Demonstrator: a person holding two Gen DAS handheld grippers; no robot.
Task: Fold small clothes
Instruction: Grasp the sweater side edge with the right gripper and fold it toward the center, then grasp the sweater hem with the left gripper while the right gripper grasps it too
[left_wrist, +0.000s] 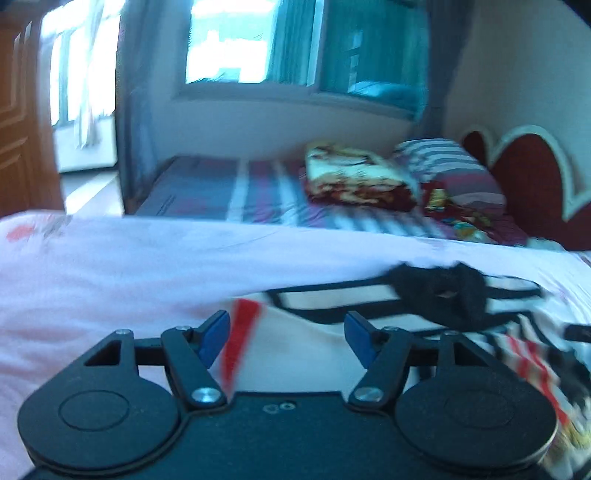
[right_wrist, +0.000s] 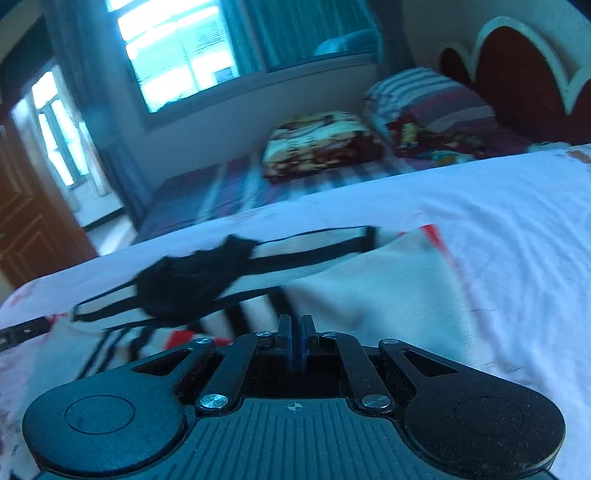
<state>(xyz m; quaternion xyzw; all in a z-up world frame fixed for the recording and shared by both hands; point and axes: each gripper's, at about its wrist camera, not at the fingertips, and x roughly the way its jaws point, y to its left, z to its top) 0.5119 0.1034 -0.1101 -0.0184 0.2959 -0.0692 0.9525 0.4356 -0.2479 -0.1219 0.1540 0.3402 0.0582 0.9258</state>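
Left gripper (left_wrist: 286, 338): jaws wide, nothing between them
Right gripper (right_wrist: 296, 341): jaws pressed together; nothing visibly held
Garment (right_wrist: 373, 295): striped, on the pale sheet (right_wrist: 498, 221); at twelve o'clock of both grippers

I am in a home bedroom. Far across from me stands a bed (left_wrist: 236, 195) with a striped sheet, a folded patterned blanket (left_wrist: 354, 177) and a striped pillow (left_wrist: 443, 162) against a dark red headboard (left_wrist: 532, 177) on the right. Behind it a window (right_wrist: 177, 55) with teal curtains (left_wrist: 295, 40) lets in daylight; a wooden door (right_wrist: 22, 221) stands at far left.
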